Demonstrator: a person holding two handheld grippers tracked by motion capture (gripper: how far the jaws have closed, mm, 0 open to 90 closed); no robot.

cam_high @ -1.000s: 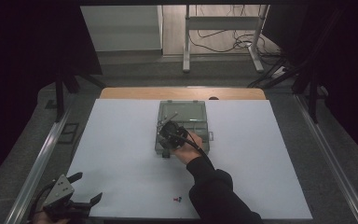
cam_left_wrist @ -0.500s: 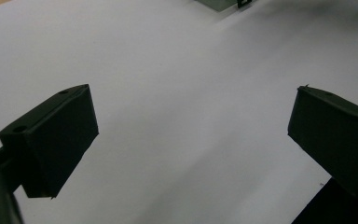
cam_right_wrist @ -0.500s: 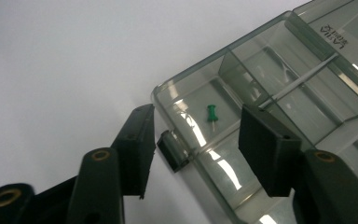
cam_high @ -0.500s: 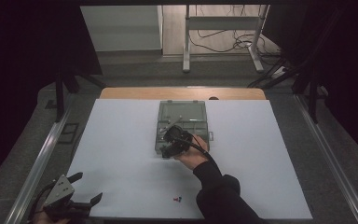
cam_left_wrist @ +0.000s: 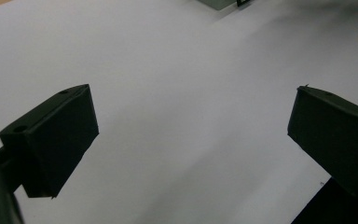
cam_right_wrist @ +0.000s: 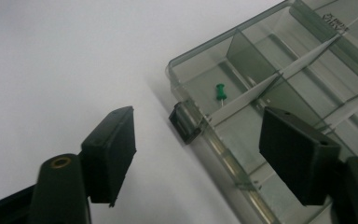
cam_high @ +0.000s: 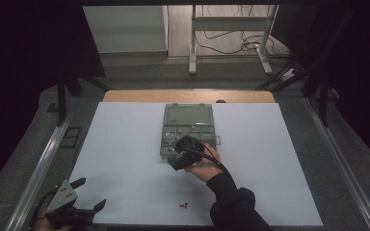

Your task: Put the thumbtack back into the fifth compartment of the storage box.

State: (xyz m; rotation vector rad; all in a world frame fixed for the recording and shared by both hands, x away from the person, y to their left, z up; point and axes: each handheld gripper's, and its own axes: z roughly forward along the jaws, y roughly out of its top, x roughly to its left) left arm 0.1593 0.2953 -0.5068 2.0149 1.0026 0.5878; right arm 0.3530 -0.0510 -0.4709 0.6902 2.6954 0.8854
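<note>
From above, my right gripper (cam_high: 177, 155) hangs at the near edge of the clear compartment box (cam_high: 189, 126) on the white table (cam_high: 125, 144); my left gripper (cam_high: 84, 196) rests spread at the near left corner. Its own view shows bare jaws. In the right gripper view my jaws, just opening, hold nothing; a green pushpin (cam_right_wrist: 221, 91) lies in a corner compartment.

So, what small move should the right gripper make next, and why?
Probably draw the right gripper back toward the pins near the front edge. Its jaws have just been opening and hold nothing, a green pin already lies in the box, and those loose pins remain outside it.
</note>
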